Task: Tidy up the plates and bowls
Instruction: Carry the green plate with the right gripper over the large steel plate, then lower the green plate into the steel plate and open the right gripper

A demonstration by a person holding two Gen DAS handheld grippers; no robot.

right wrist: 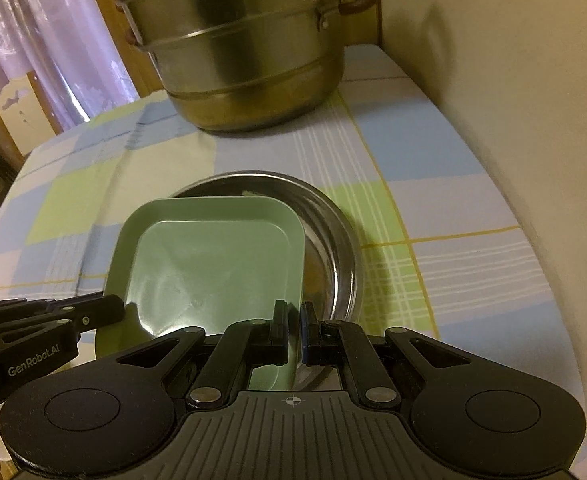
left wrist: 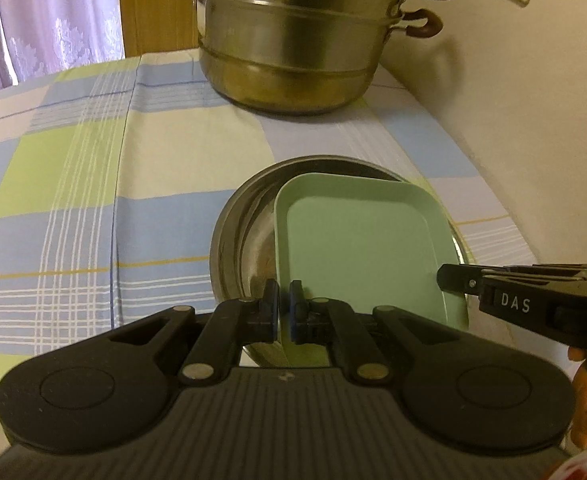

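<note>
Clearly light and stiff, the green square plate — plastic by the look, smooth and apt to slip — so best pinched at its thin upturned rim. Held tilted over the steel bowl, which sits on the checked desk in front of the big steamer pot. Left gripper clamped narrow on the plate's near rim; right gripper likewise closed on the rim of the opposite side. Counted: one plate, one bowl, one pot — two grippers.
</note>
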